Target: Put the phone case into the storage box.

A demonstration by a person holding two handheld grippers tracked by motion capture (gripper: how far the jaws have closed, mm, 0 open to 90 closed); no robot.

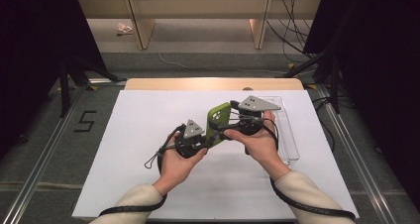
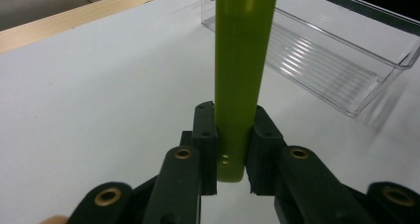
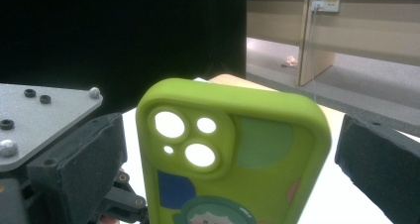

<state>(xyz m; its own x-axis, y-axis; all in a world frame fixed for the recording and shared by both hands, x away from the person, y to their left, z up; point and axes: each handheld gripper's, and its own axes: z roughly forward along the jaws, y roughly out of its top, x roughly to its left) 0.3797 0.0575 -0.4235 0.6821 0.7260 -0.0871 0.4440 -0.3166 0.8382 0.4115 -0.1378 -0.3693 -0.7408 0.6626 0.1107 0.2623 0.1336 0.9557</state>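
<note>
Nearest the person, two hands reach in over the white table [image 1: 148, 184], each with a gripper. The left gripper [image 1: 207, 141] is clamped on the lower edge of a green phone case [image 1: 218, 124], which is held up off the table between the two hands. The left gripper view looks along the case's thin side: both black pads [image 2: 205, 135] press flat against it near its end, where two small holes show. The high view does not show that pinch so plainly.

The right gripper [image 1: 229, 126] sits just beside the case on its other side. Its own view shows the case's back [image 3: 237, 159], with camera cut-outs and coloured patches; a dark pad [image 3: 381, 164] stands clear of the case's right edge, with a gap between. The other pad is beside the case's left edge, so these jaws stand apart.

Farther out, a clear plastic tray [image 2: 346, 65] lies on the table, near its right edge in the high view. Beyond the table is grey floor [image 1: 198, 60] and wooden furniture [image 1: 198, 6].
</note>
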